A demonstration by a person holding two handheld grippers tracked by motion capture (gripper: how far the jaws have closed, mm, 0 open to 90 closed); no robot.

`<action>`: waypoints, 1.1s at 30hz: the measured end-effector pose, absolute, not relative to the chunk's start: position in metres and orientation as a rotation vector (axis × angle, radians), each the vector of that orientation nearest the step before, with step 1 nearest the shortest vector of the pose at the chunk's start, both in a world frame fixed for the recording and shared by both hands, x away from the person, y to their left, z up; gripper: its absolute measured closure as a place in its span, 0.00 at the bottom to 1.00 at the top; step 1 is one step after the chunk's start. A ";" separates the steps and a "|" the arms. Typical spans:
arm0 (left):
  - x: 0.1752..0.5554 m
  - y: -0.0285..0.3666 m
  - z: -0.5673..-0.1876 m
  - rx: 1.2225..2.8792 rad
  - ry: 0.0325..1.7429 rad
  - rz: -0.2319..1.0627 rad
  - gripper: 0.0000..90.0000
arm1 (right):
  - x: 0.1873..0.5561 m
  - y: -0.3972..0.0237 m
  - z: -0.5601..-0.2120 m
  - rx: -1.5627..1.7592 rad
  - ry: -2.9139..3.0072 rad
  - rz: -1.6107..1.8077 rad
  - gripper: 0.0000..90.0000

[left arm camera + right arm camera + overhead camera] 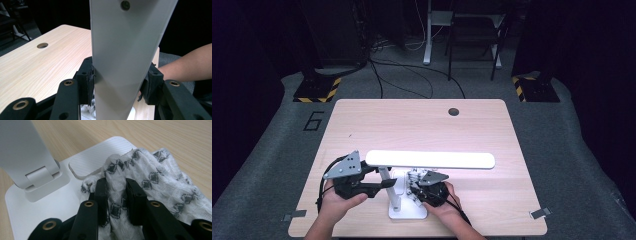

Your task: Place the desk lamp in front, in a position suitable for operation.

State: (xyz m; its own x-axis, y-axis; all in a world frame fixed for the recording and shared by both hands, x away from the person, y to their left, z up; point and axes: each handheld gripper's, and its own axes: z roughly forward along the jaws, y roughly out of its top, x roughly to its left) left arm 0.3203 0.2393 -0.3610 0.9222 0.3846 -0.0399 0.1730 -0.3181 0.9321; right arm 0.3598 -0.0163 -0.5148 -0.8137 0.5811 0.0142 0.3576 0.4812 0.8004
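So we've got the left gripper clamped on the white lamp arm, holding the lamp near the table's front edge. Our right gripper pinches a patterned cloth, which looks pressed onto the lamp base.

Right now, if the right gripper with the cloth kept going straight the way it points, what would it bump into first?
Probably the lamp base: the right gripper, shut on the patterned cloth, points down at it, toward the ribbed pad. Depth is hard to judge.

Black tongs with brass-ringed screw holes, grey three-cornered top plates, black cables.
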 end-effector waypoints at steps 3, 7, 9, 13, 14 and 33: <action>0.323 0.241 -0.362 1.890 0.400 0.187 0.55 | 0.362 -0.016 -0.515 0.797 2.470 1.242 0.81; 0.324 0.242 -0.362 1.888 0.397 0.171 0.55 | 0.367 -0.016 -0.515 0.818 2.473 1.254 0.81; 0.325 0.244 -0.362 1.892 0.400 0.170 0.56 | 0.369 -0.015 -0.514 0.826 2.475 1.256 0.81; 0.325 0.245 -0.363 1.889 0.394 0.164 0.57 | 0.369 -0.015 -0.514 0.832 2.478 1.251 0.81; 0.325 0.245 -0.363 1.889 0.394 0.164 0.57 | 0.369 -0.015 -0.514 0.832 2.478 1.251 0.81; 0.324 0.241 -0.364 1.886 0.389 0.194 0.58 | 0.438 0.008 -0.511 1.052 2.437 1.228 0.80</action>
